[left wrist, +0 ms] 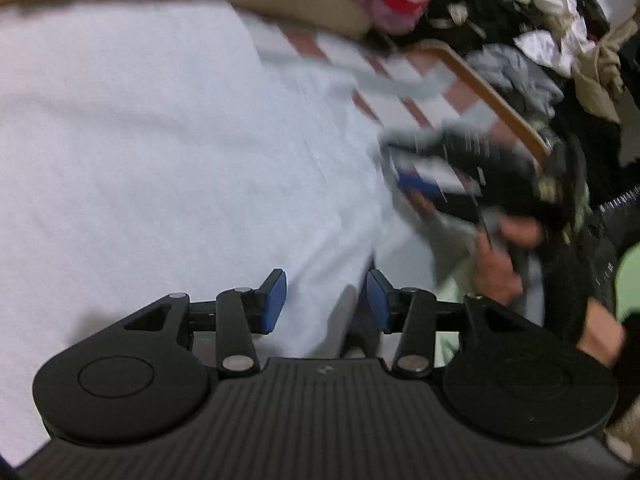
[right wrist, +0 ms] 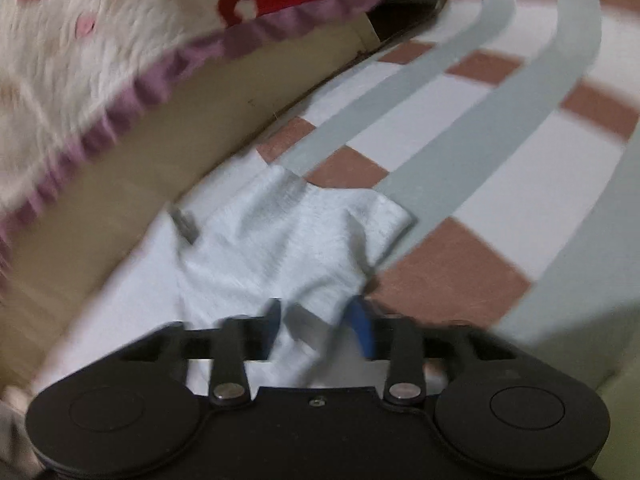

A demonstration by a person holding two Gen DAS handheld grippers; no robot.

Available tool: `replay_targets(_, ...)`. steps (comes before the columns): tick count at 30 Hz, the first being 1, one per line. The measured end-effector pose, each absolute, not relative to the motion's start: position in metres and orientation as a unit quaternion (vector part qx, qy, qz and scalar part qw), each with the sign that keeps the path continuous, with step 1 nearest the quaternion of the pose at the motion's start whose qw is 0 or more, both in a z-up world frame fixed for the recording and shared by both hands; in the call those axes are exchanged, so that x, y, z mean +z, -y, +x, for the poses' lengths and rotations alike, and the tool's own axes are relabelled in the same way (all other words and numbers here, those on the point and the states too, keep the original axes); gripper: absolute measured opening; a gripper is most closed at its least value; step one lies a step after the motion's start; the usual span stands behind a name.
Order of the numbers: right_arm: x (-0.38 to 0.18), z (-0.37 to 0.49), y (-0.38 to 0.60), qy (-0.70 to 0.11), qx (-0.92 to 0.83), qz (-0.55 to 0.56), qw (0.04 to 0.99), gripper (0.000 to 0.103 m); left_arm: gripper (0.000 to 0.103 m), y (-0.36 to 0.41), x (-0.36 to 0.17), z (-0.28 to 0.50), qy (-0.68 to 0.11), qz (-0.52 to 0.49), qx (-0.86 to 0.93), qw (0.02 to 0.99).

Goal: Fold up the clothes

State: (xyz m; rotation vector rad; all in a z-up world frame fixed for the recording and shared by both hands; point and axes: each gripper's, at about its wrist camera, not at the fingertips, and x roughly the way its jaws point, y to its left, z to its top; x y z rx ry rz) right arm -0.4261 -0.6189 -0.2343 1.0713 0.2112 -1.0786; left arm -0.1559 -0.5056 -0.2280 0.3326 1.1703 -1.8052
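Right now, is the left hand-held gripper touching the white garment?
Cannot tell. In the left wrist view the left hand-held gripper is open, pads apart, over the white garment. Cloth shows between the jaws, but neither contact nor a gap is plain.

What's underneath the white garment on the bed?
The white garment lies on a checked bedsheet of white, grey and brownish squares, which shows beyond its edges. Whatever lies directly beneath the cloth is covered.

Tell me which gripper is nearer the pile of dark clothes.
Right. The right gripper hovers just before the pile of dark clothes; the left gripper sits farther back over the white garment.
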Motion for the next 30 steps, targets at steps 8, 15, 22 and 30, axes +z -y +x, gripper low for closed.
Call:
replay_targets(8,-0.239,-0.414,0.652,-0.061,-0.479,0.505,0.715,0.006,0.044,0.502,-0.232,-0.168,-0.494,0.130,-0.742,0.434)
replay_targets(15,-0.175,-0.385,0.624,-0.123,-0.509,0.331,0.785,0.006,0.045,0.495,-0.213,-0.127,-0.499,0.078,-0.714,0.485)
replay_targets(22,-0.133,-0.284,0.544,-0.223,-0.406,0.047,0.885,0.006,0.046,0.483,-0.202,-0.085,-0.408,0.114,-0.622,0.659)
replay_targets(30,-0.208,-0.245,0.482,-0.405,-0.250,-0.093,0.875,0.016,0.048,0.479,-0.210,-0.063,-0.440,0.088,-0.621,0.643)
